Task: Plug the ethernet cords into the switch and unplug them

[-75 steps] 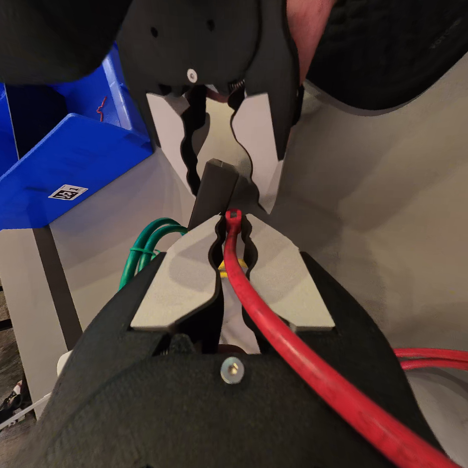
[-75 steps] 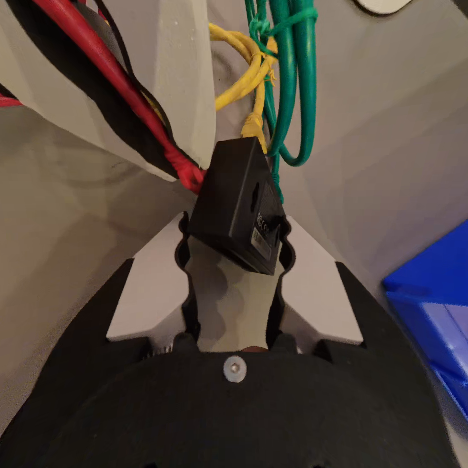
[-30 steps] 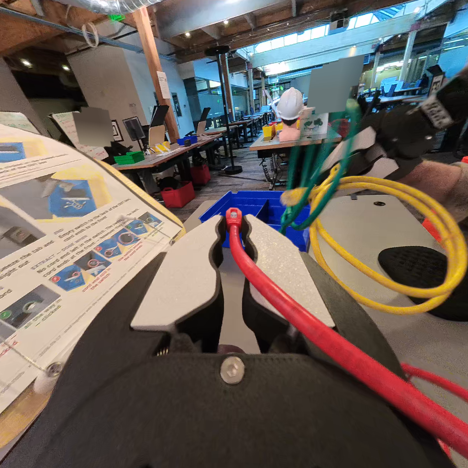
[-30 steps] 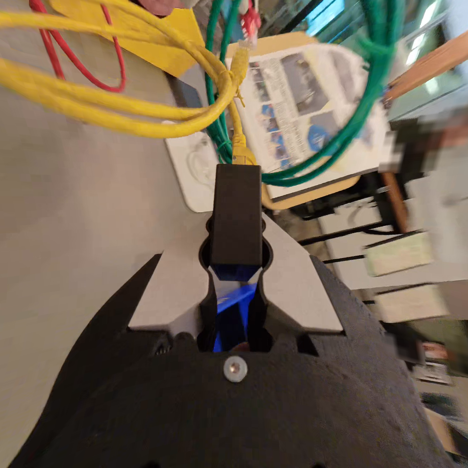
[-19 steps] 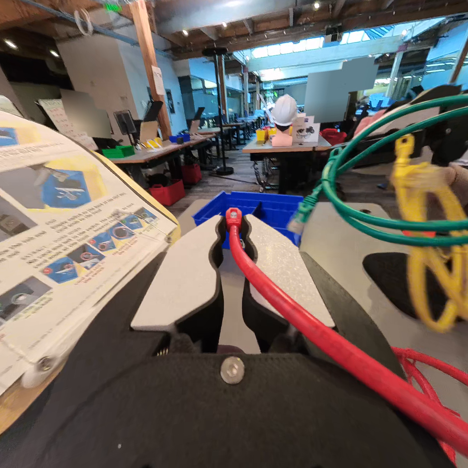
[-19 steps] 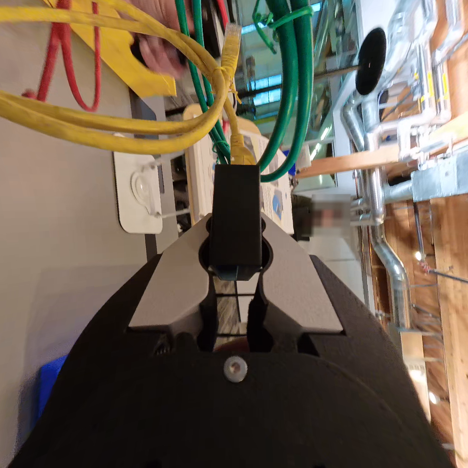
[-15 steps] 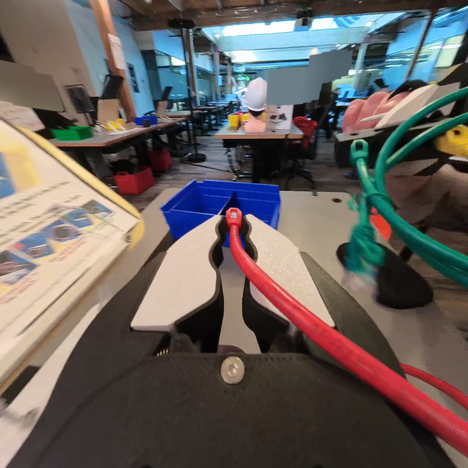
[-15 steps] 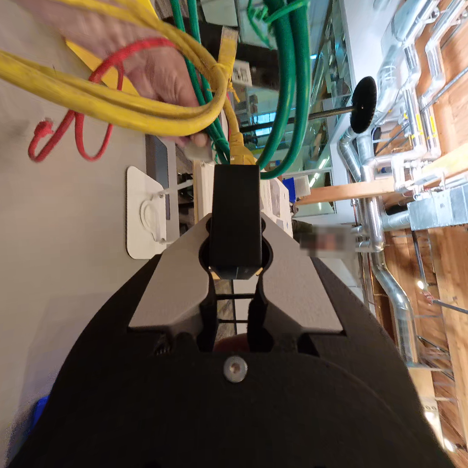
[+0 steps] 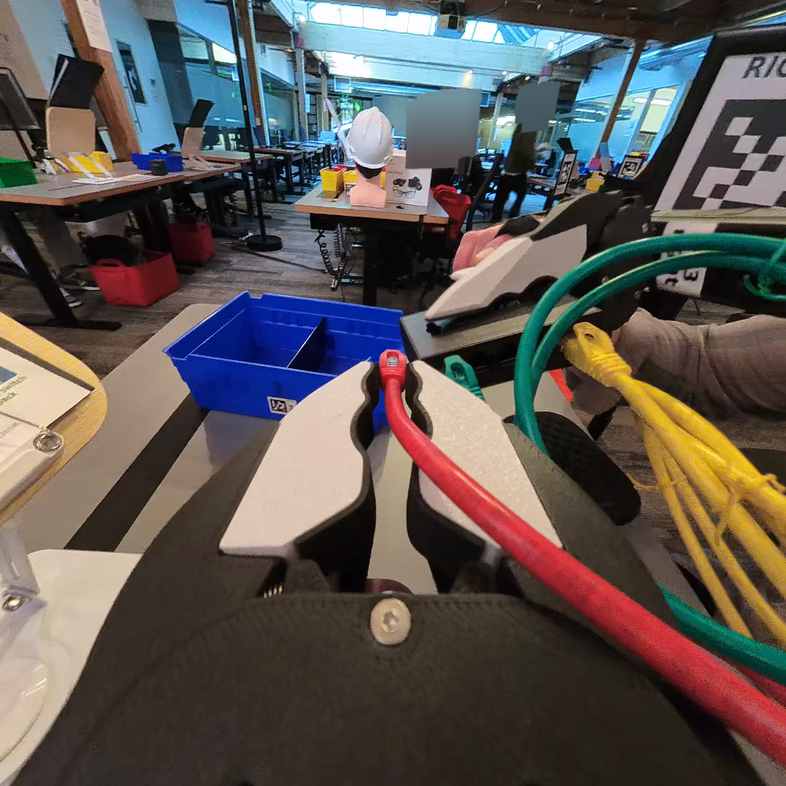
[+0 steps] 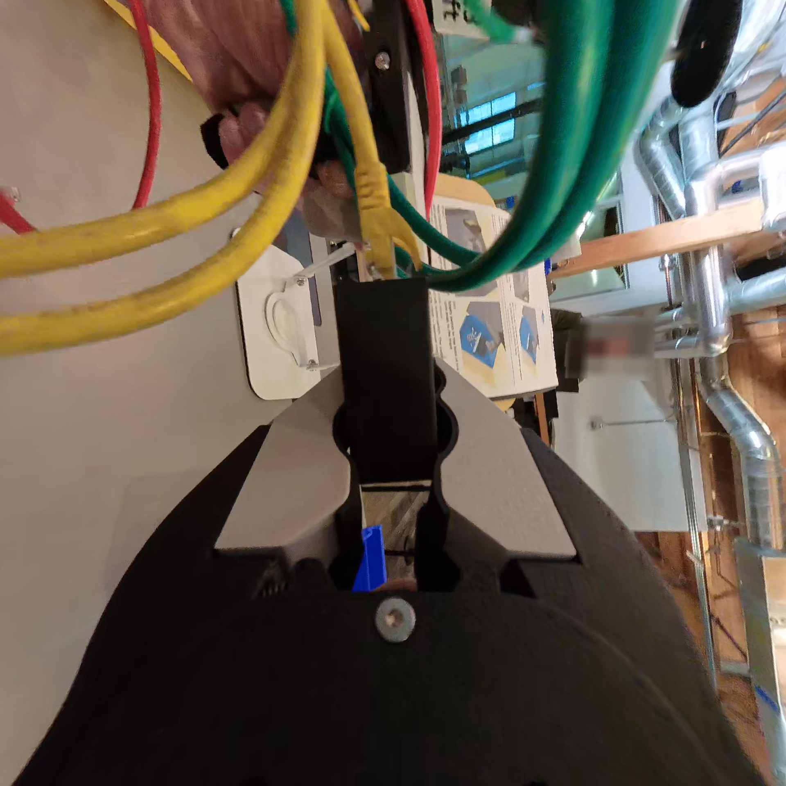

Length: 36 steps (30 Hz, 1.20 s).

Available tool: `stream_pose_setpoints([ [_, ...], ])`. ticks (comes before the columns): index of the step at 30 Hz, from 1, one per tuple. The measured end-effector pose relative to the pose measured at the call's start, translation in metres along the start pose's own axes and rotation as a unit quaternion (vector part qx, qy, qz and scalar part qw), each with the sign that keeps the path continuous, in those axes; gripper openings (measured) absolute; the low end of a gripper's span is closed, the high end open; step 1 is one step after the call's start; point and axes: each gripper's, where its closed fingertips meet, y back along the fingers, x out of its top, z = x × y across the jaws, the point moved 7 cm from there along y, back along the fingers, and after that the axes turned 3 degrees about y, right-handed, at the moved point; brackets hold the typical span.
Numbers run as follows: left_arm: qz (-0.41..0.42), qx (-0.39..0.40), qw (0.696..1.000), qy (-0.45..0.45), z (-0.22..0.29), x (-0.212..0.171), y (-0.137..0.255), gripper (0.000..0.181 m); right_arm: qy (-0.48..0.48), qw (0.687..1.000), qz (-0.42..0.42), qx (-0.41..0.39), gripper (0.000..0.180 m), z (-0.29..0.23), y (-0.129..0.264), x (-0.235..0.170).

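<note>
My left gripper [image 9: 391, 376] is shut on the red cord [image 9: 489, 506] just behind its plug [image 9: 392, 365], which sticks out past the fingertips. The black switch [image 9: 476, 336] hangs in the air just right of that plug, held by my right gripper [image 9: 510, 272]. In the right wrist view my right gripper [image 10: 387, 374] is shut on the switch [image 10: 383, 323]. A yellow cord [image 10: 374, 200] is plugged into its far end. Green cords [image 10: 565, 149] loop beside it. Green cords [image 9: 553, 306] and yellow cords [image 9: 663, 425] hang to the right in the left wrist view.
A blue divided bin [image 9: 272, 357] stands on the grey table [image 9: 149, 383] straight ahead. An instruction sheet on a board [image 9: 29, 395] is at the left. A black round pad [image 9: 582, 463] lies at the right. A white stand plate [image 10: 272, 340] lies on the table [image 10: 106, 425]. Both grippers' tips are close together, under 4 cm apart.
The red plug, at the switch 2.5 s ago, is now clear of it. Both grippers have lifted off the table. The switch and its cords have swung in close to the red plug.
</note>
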Motion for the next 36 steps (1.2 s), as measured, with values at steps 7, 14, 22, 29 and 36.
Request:
stream_pose_setpoints([
  [7,-0.008,0.025,0.999,0.024,-0.008,-0.009,-0.009,0.011,-0.011,0.997,-0.071,0.012,0.029,-0.005,-0.006,-0.007],
  [14,-0.013,0.057,0.997,0.050,-0.014,-0.014,-0.016,0.011,0.039,0.990,-0.136,0.017,0.027,-0.009,-0.012,-0.013],
  [22,0.071,0.117,0.989,0.045,-0.034,-0.003,0.010,0.011,0.062,0.988,-0.135,-0.050,0.027,0.008,-0.002,-0.025],
  [29,0.151,0.162,0.975,-0.023,-0.016,0.044,0.081,0.011,0.163,0.963,-0.202,-0.071,0.028,0.012,-0.011,-0.051],
  [36,0.232,0.117,0.964,-0.058,0.009,0.060,0.084,0.012,0.120,0.970,-0.202,-0.071,0.027,0.021,-0.032,-0.060],
])
